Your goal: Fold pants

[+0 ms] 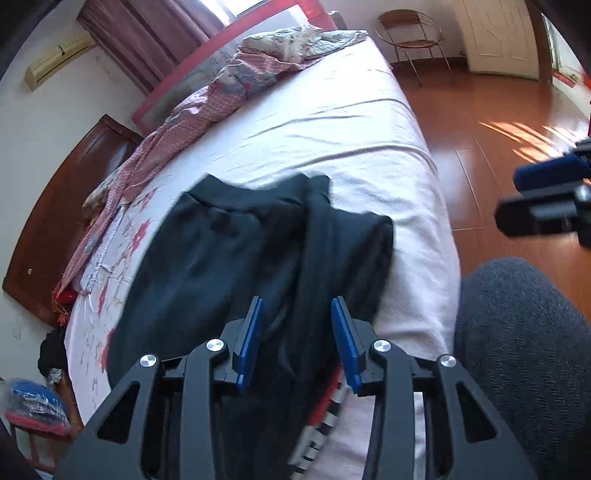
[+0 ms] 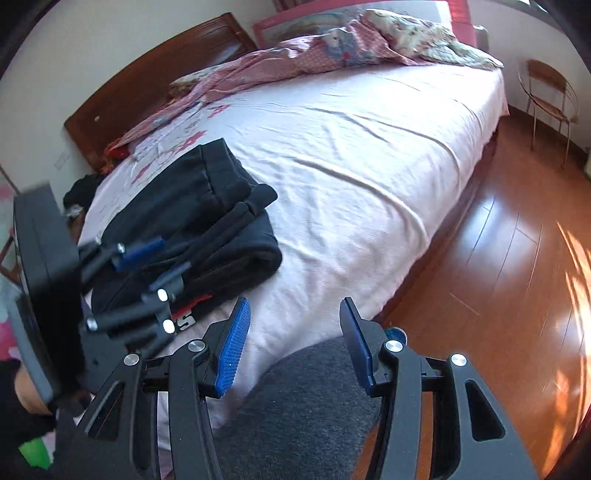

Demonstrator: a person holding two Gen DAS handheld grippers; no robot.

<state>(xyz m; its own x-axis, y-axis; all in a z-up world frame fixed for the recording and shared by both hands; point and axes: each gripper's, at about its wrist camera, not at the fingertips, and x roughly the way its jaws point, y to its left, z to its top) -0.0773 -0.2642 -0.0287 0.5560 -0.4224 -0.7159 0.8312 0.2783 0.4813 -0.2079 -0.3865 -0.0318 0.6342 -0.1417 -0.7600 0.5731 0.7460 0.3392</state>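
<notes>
The dark pants lie folded in a stack on the near side of the bed; they also show in the right wrist view, with a red-and-white print at the near end. My left gripper is open just above the pants' near end, holding nothing. It shows from the side in the right wrist view. My right gripper is open and empty, off the bed's edge above a grey-clad knee. It shows at the right edge of the left wrist view.
A rumpled pink quilt and pillows lie along the far side of the bed. A wooden headboard stands at the left. A metal chair stands on the wooden floor to the right. A white door is at the back.
</notes>
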